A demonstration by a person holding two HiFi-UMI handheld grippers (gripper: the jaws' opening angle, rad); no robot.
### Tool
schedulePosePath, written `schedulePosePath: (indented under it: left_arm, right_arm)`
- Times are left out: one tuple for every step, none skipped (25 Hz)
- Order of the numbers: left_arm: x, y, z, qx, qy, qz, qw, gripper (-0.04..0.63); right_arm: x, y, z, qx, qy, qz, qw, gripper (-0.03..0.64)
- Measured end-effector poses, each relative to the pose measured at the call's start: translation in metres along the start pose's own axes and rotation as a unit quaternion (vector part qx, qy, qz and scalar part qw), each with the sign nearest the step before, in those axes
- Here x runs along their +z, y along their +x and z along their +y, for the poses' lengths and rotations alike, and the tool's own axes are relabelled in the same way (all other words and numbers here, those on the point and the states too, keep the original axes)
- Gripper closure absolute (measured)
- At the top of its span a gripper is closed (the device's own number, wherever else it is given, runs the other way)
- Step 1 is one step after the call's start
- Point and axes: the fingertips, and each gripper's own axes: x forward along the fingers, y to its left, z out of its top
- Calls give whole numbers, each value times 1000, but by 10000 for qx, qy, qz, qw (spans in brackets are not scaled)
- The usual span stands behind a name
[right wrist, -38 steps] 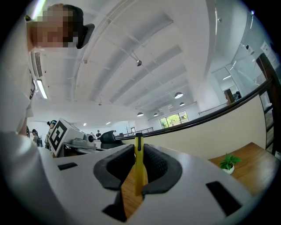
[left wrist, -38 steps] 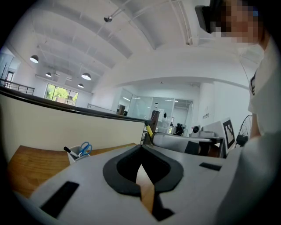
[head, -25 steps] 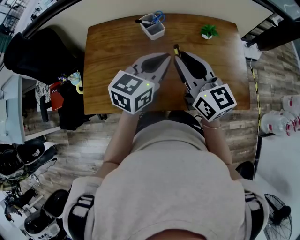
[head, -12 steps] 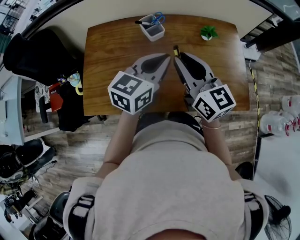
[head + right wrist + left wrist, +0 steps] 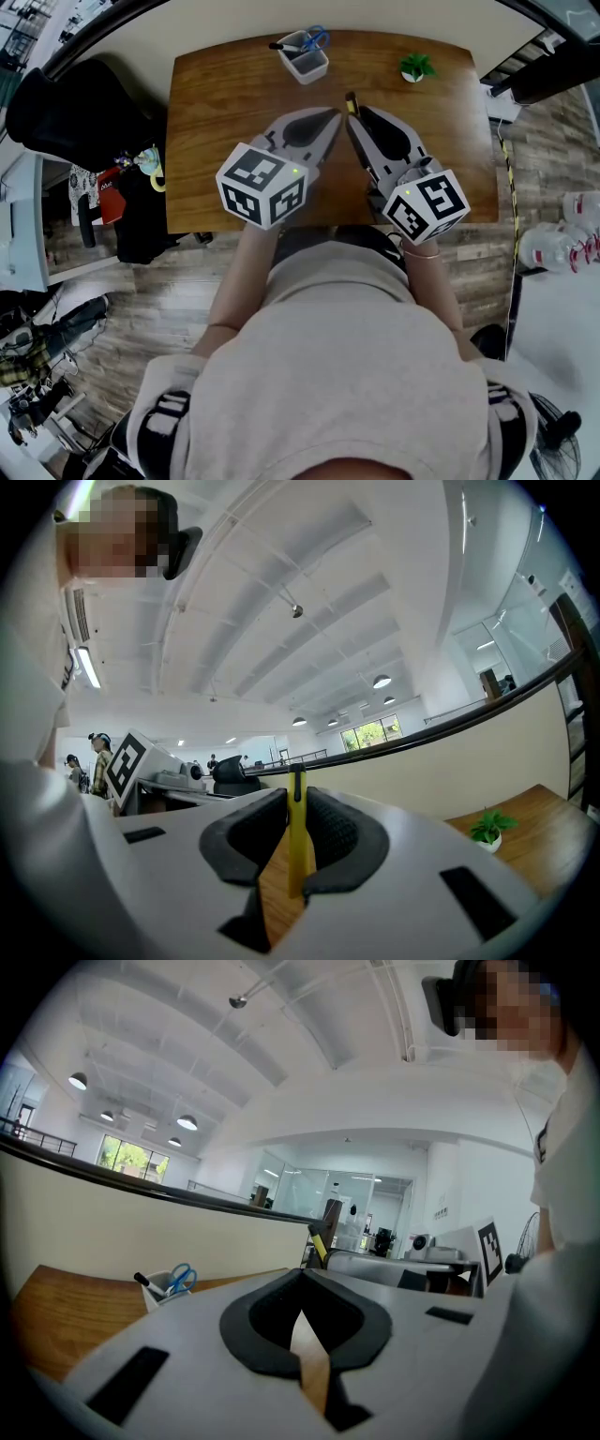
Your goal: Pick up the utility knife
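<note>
Table (image 5: 216, 103): brown wood, seen from above in the head view; the person stands at its near edge.
Right gripper (image 5: 296, 803): closed on the knife, with a ribbed dark pad pressed against each flat side.
Knife (image 5: 297, 850): yellow, held on edge between the right pads with its thin side toward the camera. In the head view its dark-and-yellow end pokes just past the gripper tips, over the middle of the table.
Knife height: wood grain shows below it in the right gripper view. I cannot tell whether it is clear of the table.
Left gripper (image 5: 302, 1277): jaws together, tips meeting, nothing between the pads. Only a wedge of table wood shows through the hollow behind the tips.
Gripper layout: in the head view the two grippers angle in toward each other, with their tips close side by side, left of the knife's end and just below it. I cannot tell whether they touch.
Marker cubes: one on each gripper, near the table's front edge.
Cup (image 5: 305, 58): pale, at the far edge left of centre; it holds blue-handled scissors and a dark pen, and is well apart from the grippers.
Plant (image 5: 415, 65): small, green, in a white pot at the far right of the table, also well apart from them.
Person: light shirt, both forearms reaching forward to the grippers.
</note>
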Motion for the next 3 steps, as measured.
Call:
schedulePosePath:
  left_arm:
    - [0, 0, 0, 1, -4, -1, 10000, 582]
    - [0, 0, 0, 2, -8, -2, 10000, 581]
    - [0, 0, 0, 3, -12, -3, 10000, 581]
  right_arm:
    - [0, 0, 0, 2, 0, -2, 10000, 540]
    - [0, 1, 0, 7, 1, -9, 10000, 540]
    - [0, 1, 0, 14, 3, -19, 10000, 540]
